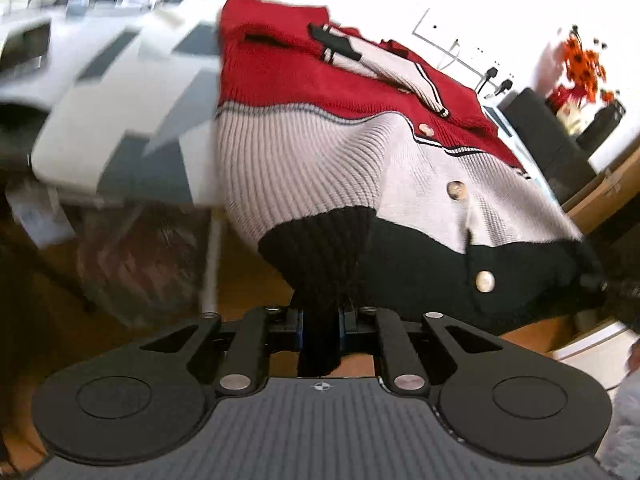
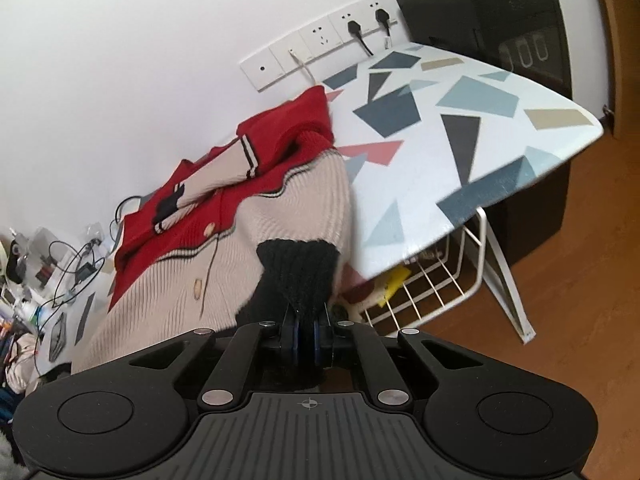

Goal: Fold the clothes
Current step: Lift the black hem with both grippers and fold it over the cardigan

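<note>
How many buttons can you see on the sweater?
3 on the sweater: one on the red part, one on the cream part, one on the black hem. Folds may hide more.

left gripper [image 1: 320, 320] – black linkage, silver pivots | right gripper [image 2: 306, 330] – blue pads

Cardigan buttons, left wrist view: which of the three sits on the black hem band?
The lowest button, pale against the black band and nearest the left tool. The middle button lies on beige knit, the top button near the red section's edge.
</note>
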